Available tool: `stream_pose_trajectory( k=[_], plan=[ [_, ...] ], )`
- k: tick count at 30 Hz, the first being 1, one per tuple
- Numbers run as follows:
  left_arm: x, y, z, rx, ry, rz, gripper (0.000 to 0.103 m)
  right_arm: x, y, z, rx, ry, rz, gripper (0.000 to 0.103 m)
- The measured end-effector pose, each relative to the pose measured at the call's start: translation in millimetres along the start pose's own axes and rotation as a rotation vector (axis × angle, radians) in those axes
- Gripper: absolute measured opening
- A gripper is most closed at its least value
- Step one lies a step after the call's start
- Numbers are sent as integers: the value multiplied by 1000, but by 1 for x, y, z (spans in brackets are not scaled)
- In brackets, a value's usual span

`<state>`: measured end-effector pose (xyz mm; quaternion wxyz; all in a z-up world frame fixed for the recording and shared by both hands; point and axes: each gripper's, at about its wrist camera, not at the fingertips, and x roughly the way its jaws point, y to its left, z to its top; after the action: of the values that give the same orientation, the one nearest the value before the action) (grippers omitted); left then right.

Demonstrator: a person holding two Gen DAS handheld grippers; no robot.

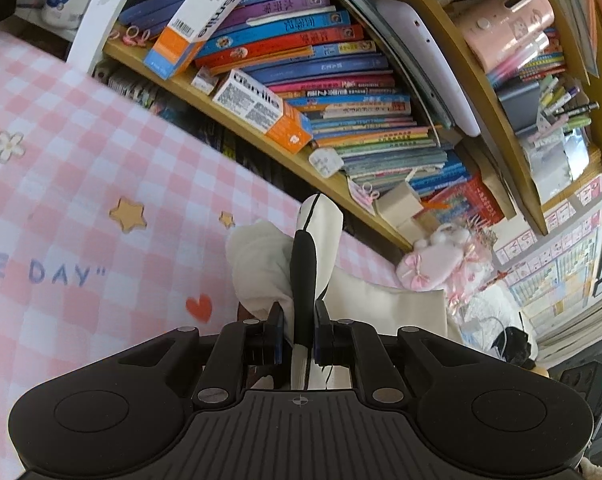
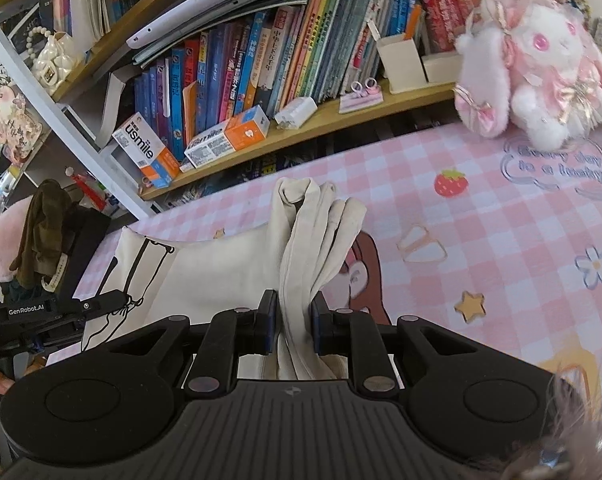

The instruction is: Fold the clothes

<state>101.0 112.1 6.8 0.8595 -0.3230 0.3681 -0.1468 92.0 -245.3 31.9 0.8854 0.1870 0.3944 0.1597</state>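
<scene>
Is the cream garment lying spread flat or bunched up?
Bunched: both grippers, left and right, pinch gathered folds of the cream garment.

In the right wrist view the garment (image 2: 221,272) lies on the desk (image 2: 481,216), one bunched part rising between the fingers of the right tool (image 2: 294,320). The left tool (image 2: 101,304) touches the garment's left edge. A shelf (image 2: 321,120) of books (image 2: 261,60) runs along the desk's far side. A plush toy (image 2: 541,64) sits on the desk at the far right. On the shelf, two boxes (image 2: 229,140) lie in front of the books.

In the left wrist view the left tool (image 1: 299,320) has the garment (image 1: 269,264) between its fingers.
</scene>
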Motion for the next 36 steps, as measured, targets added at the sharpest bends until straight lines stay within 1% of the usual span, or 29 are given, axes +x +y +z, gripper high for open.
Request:
stream_pose_trajectory(
  k=[8, 9, 11, 14, 23, 28, 30, 32, 34, 36],
  plan=[
    [28, 9, 38, 4, -20, -5, 12, 32, 2, 40, -19, -13, 7, 16],
    [33, 10, 42, 14, -23, -16, 12, 37, 1, 46, -20, -15, 7, 16],
    [43, 12, 53, 20, -27, -15, 12, 46, 0, 55, -16, -16, 10, 16],
    [56, 16, 66, 27, -40, -20, 12, 62, -7, 70, 11, -16, 25, 16],
    [92, 31, 100, 30, -86, -53, 12, 105, -23, 108, 10, -41, 57, 16],
    [110, 47, 107, 10, -70, -38, 12, 126, -32, 113, 21, -47, 77, 16],
    [117, 55, 103, 10, -69, -34, 12, 135, -37, 110, 28, -40, 84, 16],
    [123, 63, 99, 11, -68, -27, 13, 146, -43, 107, 40, -20, 84, 16],
    [128, 71, 94, -11, -61, 4, 13, 160, -53, 101, 64, 17, 69, 16],
    [130, 81, 91, -56, -68, 7, 19, 169, -60, 96, 95, 31, 65, 18]
  ],
)
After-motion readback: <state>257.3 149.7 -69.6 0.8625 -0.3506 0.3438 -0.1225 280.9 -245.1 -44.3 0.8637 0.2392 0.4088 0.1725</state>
